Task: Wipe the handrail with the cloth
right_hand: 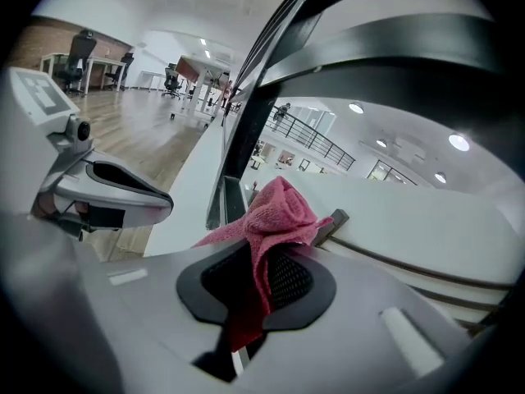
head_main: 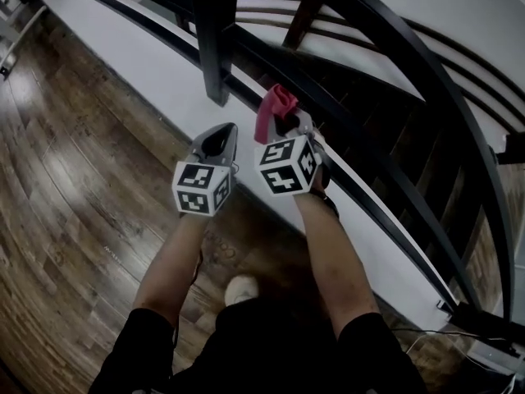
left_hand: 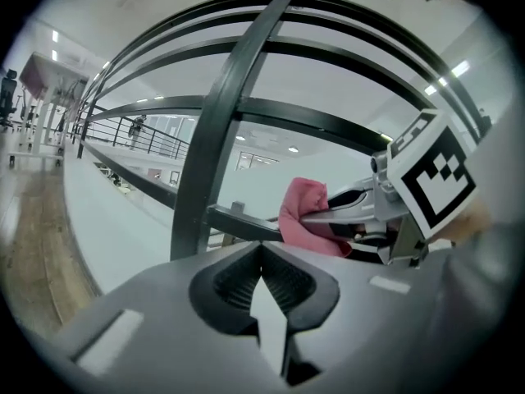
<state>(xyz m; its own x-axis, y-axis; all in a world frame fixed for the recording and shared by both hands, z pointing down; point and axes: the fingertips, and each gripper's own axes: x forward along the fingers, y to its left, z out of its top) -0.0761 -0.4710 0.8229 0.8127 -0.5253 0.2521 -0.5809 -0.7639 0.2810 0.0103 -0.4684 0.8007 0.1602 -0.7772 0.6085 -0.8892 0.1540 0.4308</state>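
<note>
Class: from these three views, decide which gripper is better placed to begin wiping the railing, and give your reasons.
Right. The right gripper is shut on the pink cloth, close to the dark railing. The left gripper is shut and empty, so it likely cannot wipe.

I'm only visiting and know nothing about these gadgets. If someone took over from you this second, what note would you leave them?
Left gripper: jaws shut with nothing in them, held beside the right one.
Right gripper: shut on the pink cloth, which bunches up past the jaws.
The cloth sits low, close to the railing's bottom rail. It is not on the top handrail.
Done: the cloth is in the gripper.
Left: lift the cloth onto the handrail and wipe along it.
</note>
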